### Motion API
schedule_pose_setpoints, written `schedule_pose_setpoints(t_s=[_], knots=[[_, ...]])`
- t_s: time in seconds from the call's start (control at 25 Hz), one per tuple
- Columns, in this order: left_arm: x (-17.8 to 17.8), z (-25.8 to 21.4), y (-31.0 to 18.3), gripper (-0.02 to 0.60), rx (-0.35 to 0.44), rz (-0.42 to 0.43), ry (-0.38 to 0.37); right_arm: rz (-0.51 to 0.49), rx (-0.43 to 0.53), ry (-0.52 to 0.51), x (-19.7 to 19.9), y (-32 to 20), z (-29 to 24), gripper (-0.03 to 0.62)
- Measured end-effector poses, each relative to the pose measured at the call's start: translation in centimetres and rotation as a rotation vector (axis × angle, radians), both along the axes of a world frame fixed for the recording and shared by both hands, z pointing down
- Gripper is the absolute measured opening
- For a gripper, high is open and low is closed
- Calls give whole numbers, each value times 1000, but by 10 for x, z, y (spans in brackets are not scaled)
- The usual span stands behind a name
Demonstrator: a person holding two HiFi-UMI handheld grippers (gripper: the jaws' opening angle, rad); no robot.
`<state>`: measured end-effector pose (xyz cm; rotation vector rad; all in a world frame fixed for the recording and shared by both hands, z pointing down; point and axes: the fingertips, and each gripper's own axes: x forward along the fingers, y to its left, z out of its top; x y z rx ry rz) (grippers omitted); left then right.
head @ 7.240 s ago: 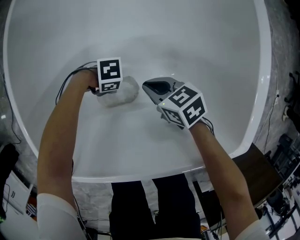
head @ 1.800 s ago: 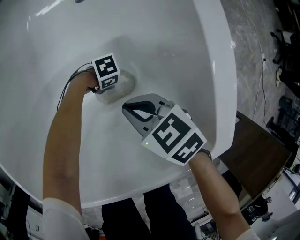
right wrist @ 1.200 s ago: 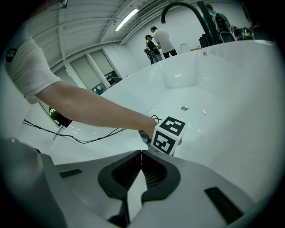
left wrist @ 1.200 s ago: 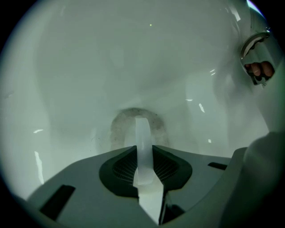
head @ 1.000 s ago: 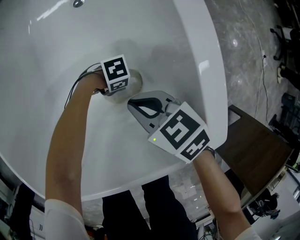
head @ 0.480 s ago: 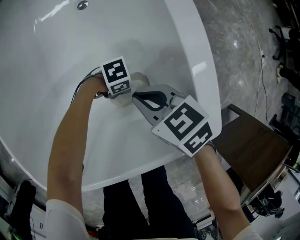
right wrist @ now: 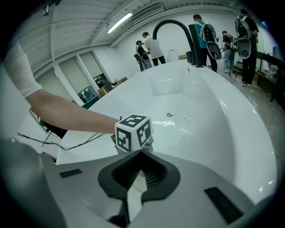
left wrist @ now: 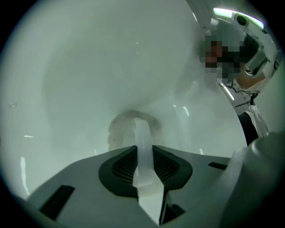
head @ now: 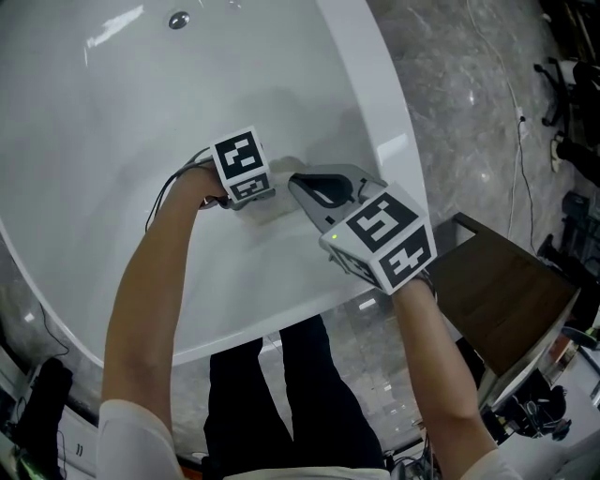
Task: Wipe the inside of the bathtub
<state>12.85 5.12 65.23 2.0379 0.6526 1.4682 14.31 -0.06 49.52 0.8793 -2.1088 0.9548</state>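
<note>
The white bathtub (head: 141, 112) fills the head view. My left gripper (head: 267, 183) reaches down against the tub's inner wall near the right rim, shut on a white cloth (left wrist: 131, 127). The cloth is a greyish wad pressed on the wall in the left gripper view, and the gripper mostly hides it from the head. My right gripper (head: 305, 183) hovers just right of the left one, shut with nothing in it. The left gripper's marker cube (right wrist: 133, 131) sits right in front of the right gripper's jaws.
The drain (head: 178, 19) lies at the far end of the tub floor. A black faucet (right wrist: 176, 26) arches over the far rim, and several people stand behind it. A dark brown table (head: 497, 291) stands on the grey stone floor to the right of the tub.
My left gripper and the cloth have slid right along the tub, ending close under the right rim. The right gripper has followed beside it, still shut.
</note>
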Motion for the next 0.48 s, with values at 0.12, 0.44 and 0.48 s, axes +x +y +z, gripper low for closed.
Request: schedule_pose_setpoints(t_s=[0.12, 0.44, 0.48], knots=[[0, -13, 7, 101, -4, -6, 12, 21, 4, 13, 11, 4, -9, 18], [6, -45, 16, 101, -3, -13, 45, 86, 8, -33, 27, 8, -31, 18], [7, -49, 18, 101, -2, -12, 48, 91, 7, -39, 28, 9, -33, 18]])
